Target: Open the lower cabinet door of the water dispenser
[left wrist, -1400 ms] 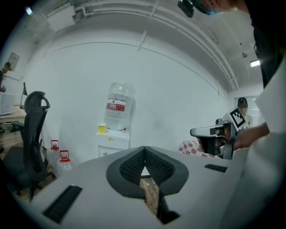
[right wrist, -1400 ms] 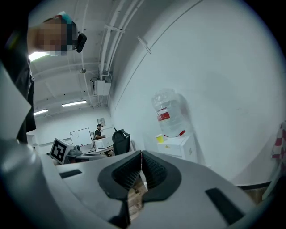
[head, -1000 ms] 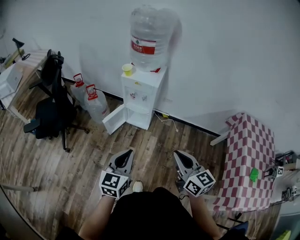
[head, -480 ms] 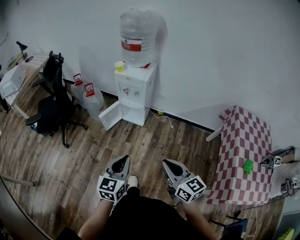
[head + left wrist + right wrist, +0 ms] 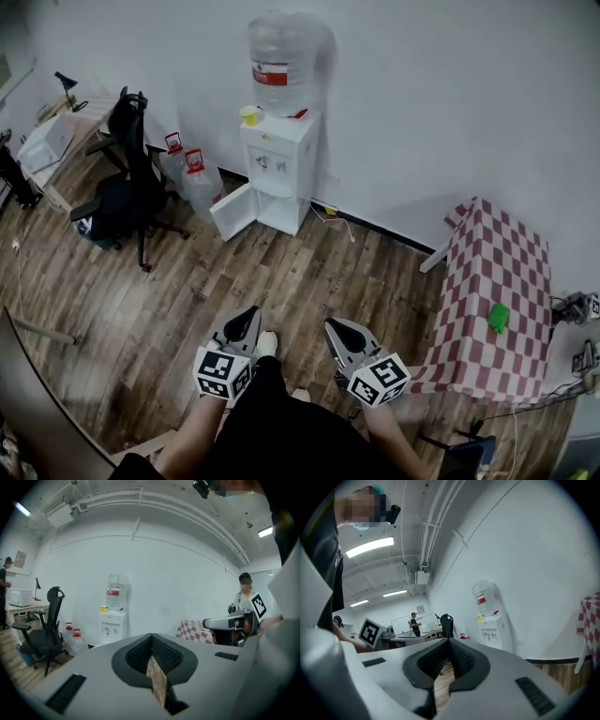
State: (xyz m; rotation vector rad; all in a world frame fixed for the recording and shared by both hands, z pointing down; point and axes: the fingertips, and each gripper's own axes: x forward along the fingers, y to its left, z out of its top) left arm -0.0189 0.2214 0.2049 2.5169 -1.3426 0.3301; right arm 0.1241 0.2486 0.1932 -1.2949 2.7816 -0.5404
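The white water dispenser (image 5: 278,161) stands against the far wall with a big bottle (image 5: 281,64) on top and a yellow cup (image 5: 249,114) beside it. Its lower cabinet door (image 5: 232,212) hangs open, swung out to the left. My left gripper (image 5: 250,316) and right gripper (image 5: 331,326) are held low, close to my body and far from the dispenser, a wide stretch of wooden floor between. Both are shut with nothing in them. The dispenser (image 5: 113,626) shows small in the left gripper view beyond the shut left gripper (image 5: 151,637), and the dispenser (image 5: 494,630) also beyond the right gripper (image 5: 449,641).
A black office chair (image 5: 128,187) and two water jugs (image 5: 193,178) stand left of the dispenser, a desk (image 5: 56,139) further left. A red-checked table (image 5: 492,300) with a green object (image 5: 498,316) is at right. A cable (image 5: 336,223) lies by the wall.
The dispenser has shrunk and drawn further away as I backed off across the floor. Both grippers have dropped lower in the head view, still shut. The cabinet door stays open.
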